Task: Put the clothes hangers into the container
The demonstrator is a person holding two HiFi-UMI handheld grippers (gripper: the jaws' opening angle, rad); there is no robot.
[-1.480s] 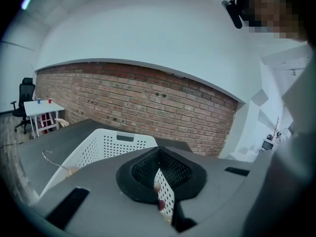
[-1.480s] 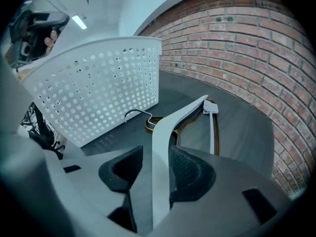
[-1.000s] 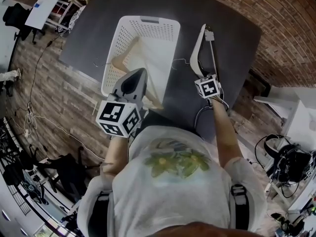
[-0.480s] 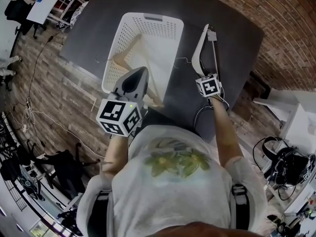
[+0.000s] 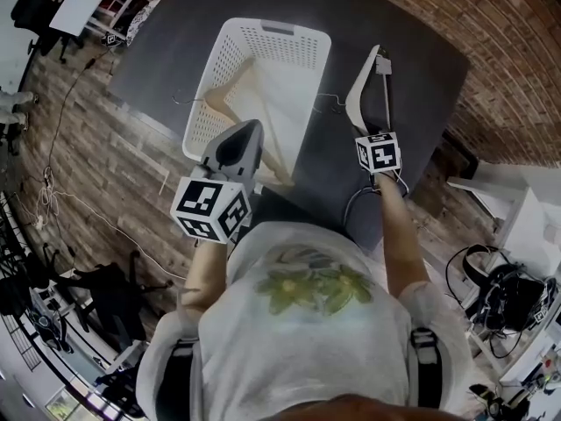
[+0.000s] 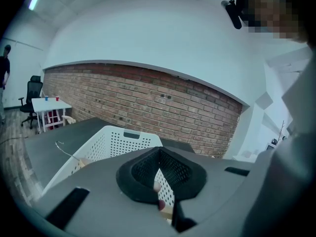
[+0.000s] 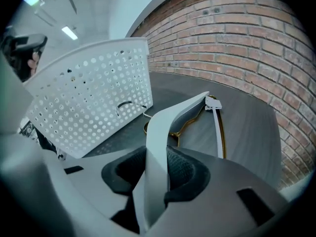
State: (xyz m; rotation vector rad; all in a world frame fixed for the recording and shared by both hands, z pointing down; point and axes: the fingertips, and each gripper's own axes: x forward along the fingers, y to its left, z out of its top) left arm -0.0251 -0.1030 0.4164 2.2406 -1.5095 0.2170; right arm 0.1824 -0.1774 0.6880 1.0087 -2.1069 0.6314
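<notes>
A white perforated basket (image 5: 263,32) stands on the dark table (image 5: 421,68). Inside it lies a wooden hanger (image 5: 237,103) whose wire hook (image 5: 187,103) pokes over the left rim. My right gripper (image 5: 372,132) is to the right of the basket, shut on one arm of a white hanger (image 5: 358,90). In the right gripper view the pads press on that white hanger (image 7: 157,147), and its hook (image 7: 129,105) lies close to the basket wall (image 7: 89,98). My left gripper (image 5: 246,132) hovers over the basket's near end, shut and holding nothing; the basket (image 6: 98,147) is just ahead of it.
The table's left edge (image 5: 145,103) and right edge (image 5: 438,121) drop to a brick-patterned floor. A cable loop (image 5: 358,204) hangs by my right forearm. A white desk and chair (image 5: 53,7) stand at the far left, more gear (image 5: 500,288) at the right.
The view has shifted slightly. The right gripper and the white hanger sit a little further right. The left gripper stays over the basket's near end.
</notes>
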